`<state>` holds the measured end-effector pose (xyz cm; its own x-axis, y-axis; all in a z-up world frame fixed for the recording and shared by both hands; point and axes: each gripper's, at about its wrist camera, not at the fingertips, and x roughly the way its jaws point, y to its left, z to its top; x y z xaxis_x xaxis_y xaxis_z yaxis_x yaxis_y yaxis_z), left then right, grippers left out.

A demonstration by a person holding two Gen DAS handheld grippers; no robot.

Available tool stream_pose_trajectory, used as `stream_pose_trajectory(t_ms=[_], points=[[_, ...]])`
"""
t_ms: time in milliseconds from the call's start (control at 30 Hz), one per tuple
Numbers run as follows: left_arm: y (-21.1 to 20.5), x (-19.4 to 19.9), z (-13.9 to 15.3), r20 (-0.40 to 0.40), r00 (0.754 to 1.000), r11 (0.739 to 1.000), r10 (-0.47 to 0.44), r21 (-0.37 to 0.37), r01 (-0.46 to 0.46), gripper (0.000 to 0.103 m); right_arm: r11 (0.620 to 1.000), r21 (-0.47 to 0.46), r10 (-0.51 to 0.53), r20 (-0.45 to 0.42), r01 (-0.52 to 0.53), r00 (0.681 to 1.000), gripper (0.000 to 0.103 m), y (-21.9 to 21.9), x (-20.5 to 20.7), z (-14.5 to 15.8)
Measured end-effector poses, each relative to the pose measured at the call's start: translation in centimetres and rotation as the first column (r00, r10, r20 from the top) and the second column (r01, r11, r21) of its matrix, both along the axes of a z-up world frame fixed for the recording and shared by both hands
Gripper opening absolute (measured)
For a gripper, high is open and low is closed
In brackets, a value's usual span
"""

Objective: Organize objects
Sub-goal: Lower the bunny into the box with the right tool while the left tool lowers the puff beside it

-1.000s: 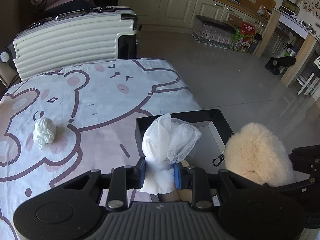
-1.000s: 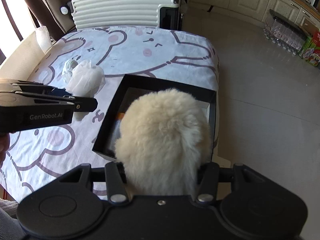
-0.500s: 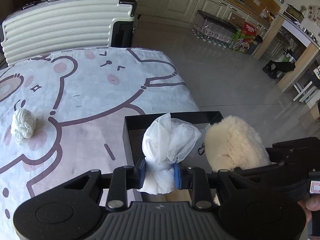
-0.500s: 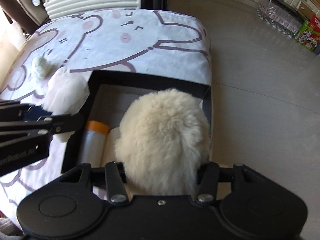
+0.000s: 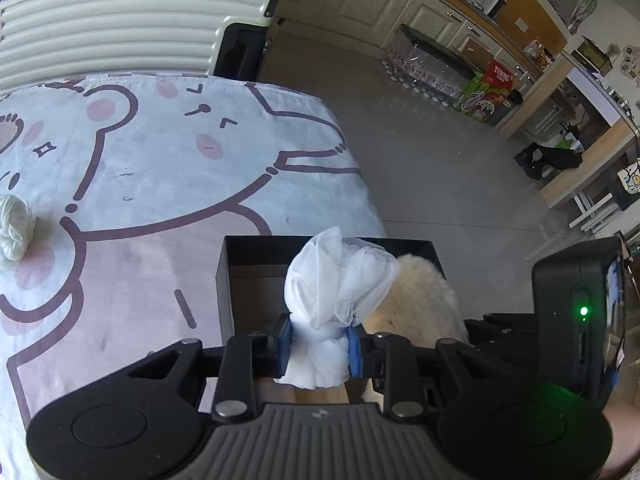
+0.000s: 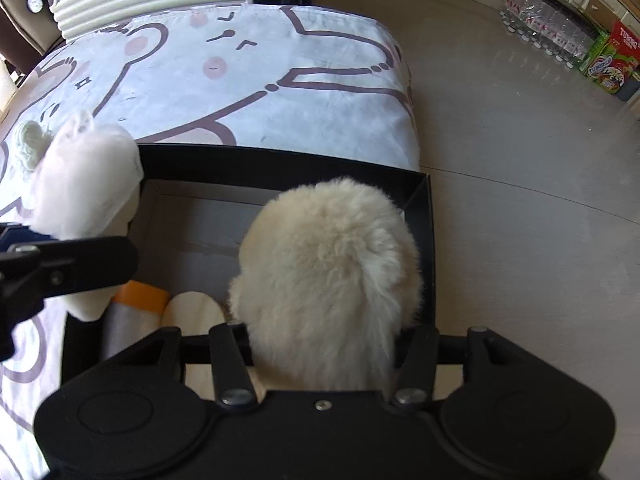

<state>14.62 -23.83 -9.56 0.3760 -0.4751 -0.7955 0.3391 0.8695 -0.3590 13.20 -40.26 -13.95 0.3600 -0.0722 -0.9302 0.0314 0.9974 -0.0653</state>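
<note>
My left gripper (image 5: 319, 340) is shut on a white mesh bundle (image 5: 340, 280), held over the left part of an open black box (image 5: 224, 276). The box sits at the table's near right corner. My right gripper (image 6: 324, 344) is shut on a cream fluffy ball (image 6: 328, 264), low inside the right side of the black box (image 6: 280, 164). In the box lie a pale item with an orange band (image 6: 140, 296) and a cream oval piece (image 6: 192, 312). A small white yarn ball (image 5: 14, 220) rests on the cloth to the left.
The table wears a bear-print cloth (image 5: 160, 160). A ribbed white suitcase (image 5: 120, 20) stands behind its far edge. Grey floor drops off right of the box, with packs of bottles (image 5: 432, 64) and cartons by the cabinets.
Both grippers have come down and forward over the box. The fluffy ball has sunk into its right side, and the mesh bundle has moved from beside the box to above it.
</note>
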Motion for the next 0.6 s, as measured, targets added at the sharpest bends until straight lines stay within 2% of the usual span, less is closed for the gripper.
stream_pose_trajectory(t_ms=[100,167,267,467,600], points=[[0.0,0.2,-0.3,-0.005,1.0,1.0,0.015,0.001,-0.015,0.029,1.0,-0.005,0.025,0.033,-0.024,0.999,0.055,-0.1,-0.1,-0.8],[-0.1,0.4,-0.5,-0.008,1.0,1.0,0.025,0.003,-0.025,0.029,0.998,-0.023,0.053,0.057,-0.051,0.997,0.062,0.1,-0.4,-0.9],[-0.2,0.6,-1.0,-0.017,0.999,0.999,0.036,0.004,-0.036,0.029,0.996,-0.031,0.082,0.05,-0.081,0.995,0.072,0.2,-0.5,-0.6],[-0.8,1.0,-1.8,-0.033,0.998,0.998,0.056,0.002,-0.056,0.029,0.999,0.002,0.05,0.077,-0.05,0.996,0.07,-0.7,-1.5,1.4],[-1.0,1.3,-2.4,-0.037,0.996,0.997,0.079,0.0,-0.079,0.03,0.999,0.047,0.002,0.095,-0.006,0.995,0.057,-1.8,-2.2,2.4]])
